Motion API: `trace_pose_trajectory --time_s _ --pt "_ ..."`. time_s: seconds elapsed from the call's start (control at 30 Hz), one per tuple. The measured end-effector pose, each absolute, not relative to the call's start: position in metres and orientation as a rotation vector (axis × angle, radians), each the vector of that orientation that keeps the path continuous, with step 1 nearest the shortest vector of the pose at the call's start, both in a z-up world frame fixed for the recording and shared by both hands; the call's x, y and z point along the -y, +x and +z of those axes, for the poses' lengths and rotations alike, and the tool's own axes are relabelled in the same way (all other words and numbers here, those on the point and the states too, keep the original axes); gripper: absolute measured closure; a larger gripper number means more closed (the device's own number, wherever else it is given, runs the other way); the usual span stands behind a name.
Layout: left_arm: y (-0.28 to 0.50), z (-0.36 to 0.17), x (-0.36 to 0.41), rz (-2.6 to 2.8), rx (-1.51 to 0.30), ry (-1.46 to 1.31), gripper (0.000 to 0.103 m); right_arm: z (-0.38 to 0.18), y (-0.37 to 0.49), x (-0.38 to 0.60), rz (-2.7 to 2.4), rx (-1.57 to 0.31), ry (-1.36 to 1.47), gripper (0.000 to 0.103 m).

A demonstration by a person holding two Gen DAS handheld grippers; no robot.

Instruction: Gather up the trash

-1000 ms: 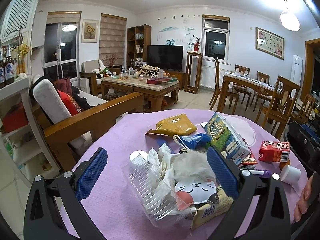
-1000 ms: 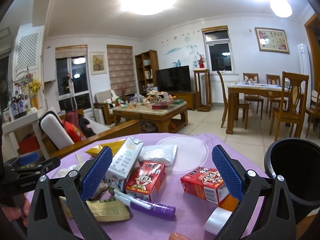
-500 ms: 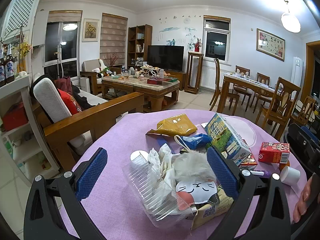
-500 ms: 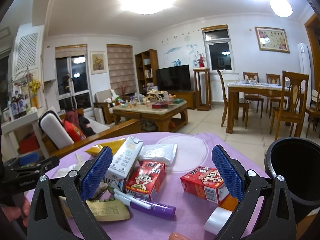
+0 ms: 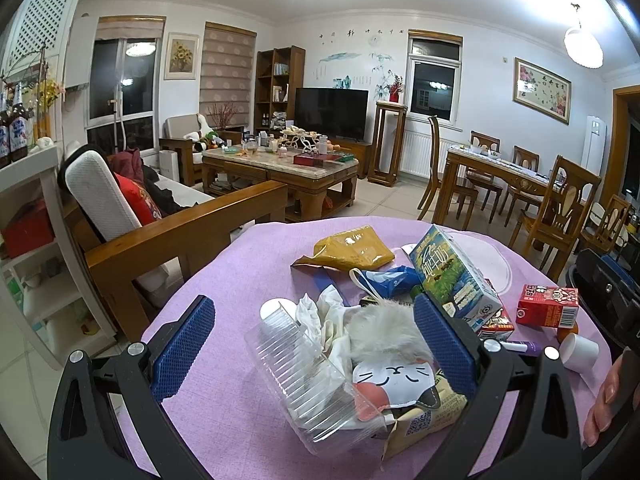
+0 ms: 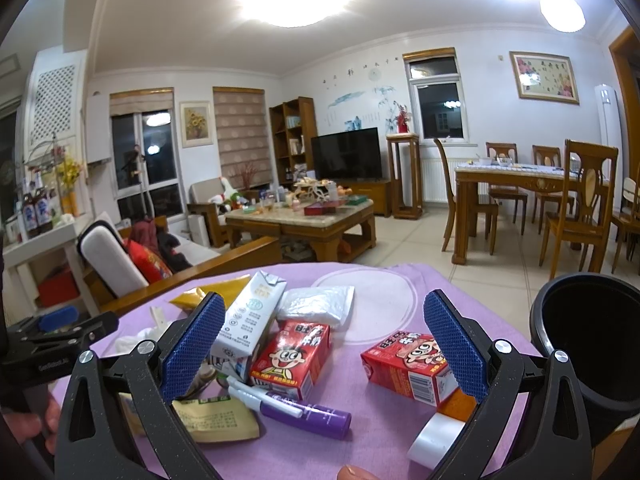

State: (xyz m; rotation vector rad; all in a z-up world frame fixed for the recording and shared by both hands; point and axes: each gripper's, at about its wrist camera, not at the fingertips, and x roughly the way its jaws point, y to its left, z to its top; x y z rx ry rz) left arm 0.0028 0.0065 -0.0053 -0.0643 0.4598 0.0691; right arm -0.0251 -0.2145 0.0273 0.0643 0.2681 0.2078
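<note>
Trash covers a round table with a purple cloth. My left gripper is open above a clear ribbed plastic container, crumpled tissue and a furry cat-face pouch. Beyond lie a yellow bag, a blue wrapper and a green milk carton. My right gripper is open over two red drink boxes, a purple marker and a white carton. A black bin stands at the right.
A white paper cup lies on its side by the near edge. A clear plastic bag rests mid-table. A wooden sofa arm borders the table's left. Dining chairs and a coffee table stand beyond.
</note>
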Motion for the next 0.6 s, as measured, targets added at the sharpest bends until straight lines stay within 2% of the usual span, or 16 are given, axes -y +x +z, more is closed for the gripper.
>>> trace_pose_trajectory --time_s 0.6 --pt "0.0036 -0.0035 -0.0084 0.068 -0.461 -0.068 0.005 0.0283 -0.0244 0.2149 0.208 -0.27 0.066 0.005"
